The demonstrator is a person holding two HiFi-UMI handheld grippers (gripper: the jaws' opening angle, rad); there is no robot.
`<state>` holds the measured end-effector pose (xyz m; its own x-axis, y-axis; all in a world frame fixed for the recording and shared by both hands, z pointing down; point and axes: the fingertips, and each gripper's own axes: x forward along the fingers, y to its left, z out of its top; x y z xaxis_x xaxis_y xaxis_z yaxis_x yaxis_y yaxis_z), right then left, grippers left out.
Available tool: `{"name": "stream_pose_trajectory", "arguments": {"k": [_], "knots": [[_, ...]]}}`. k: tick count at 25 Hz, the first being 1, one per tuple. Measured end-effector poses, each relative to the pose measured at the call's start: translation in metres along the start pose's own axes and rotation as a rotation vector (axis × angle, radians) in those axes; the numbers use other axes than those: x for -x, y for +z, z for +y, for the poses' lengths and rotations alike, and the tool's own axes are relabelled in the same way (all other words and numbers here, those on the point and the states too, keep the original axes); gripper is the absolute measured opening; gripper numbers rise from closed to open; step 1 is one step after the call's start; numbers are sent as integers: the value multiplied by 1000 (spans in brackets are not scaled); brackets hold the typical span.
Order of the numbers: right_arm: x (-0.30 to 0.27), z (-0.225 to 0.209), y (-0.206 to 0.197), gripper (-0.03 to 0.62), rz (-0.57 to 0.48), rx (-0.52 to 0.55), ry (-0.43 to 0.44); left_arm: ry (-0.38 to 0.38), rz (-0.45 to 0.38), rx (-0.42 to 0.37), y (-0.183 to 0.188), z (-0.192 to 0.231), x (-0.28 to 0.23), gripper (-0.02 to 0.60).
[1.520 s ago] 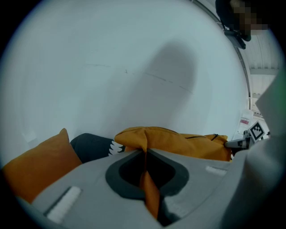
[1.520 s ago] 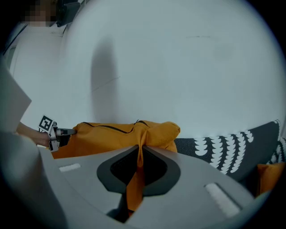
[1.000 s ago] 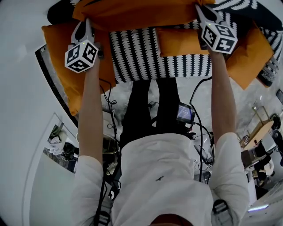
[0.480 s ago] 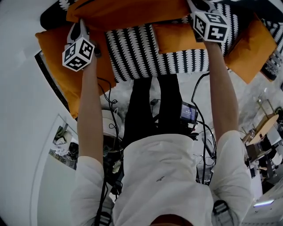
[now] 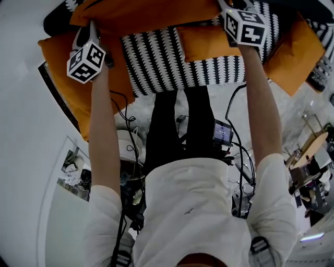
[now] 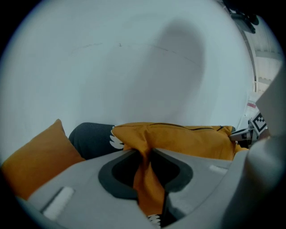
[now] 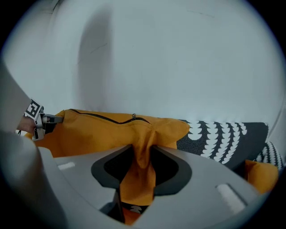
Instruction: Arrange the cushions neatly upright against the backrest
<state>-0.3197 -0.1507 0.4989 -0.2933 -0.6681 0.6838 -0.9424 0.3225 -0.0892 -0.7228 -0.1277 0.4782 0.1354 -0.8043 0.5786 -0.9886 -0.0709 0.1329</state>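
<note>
Both grippers have drifted leftward and farther out since 1 second ago, carrying the orange cushion along. The left gripper and right gripper each pinch 1 corner, so it hangs stretched level between them, probably for setting upright.

The orange cushion I held was matt woven cloth, creased where my left gripper and right gripper pinched it; both were smooth grey plastic with dull black inner faces. The patterned cushion looked like printed matt fabric, and the wall was smooth and matt
</note>
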Motion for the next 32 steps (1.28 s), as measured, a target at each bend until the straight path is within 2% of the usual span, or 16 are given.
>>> {"name": "stream_pose_trajectory", "arguments": {"k": [4, 7, 9, 10, 21, 27, 32], "knots": [[6, -4, -1, 177, -9, -18, -10, 24, -6, 1, 1, -1, 9, 111], [13, -8, 3, 222, -9, -25, -27, 0, -11, 22, 3, -7, 16, 162], [18, -8, 4, 294, -13, -30, -40, -15, -13, 22, 4, -9, 22, 174], [21, -7, 5, 307, -18, -36, -45, -18, -14, 24, 4, -8, 25, 178], [58, 4, -6, 311, -30, -53, -80, -47, 7, 69, -17, -6, 56, 178], [84, 16, -53, 305, 34, -37, -102, -118, 85, 95, -53, -21, 71, 178], [101, 21, -101, 310, 102, -100, -130, -207, 145, 81, -85, -48, 79, 178]]}}
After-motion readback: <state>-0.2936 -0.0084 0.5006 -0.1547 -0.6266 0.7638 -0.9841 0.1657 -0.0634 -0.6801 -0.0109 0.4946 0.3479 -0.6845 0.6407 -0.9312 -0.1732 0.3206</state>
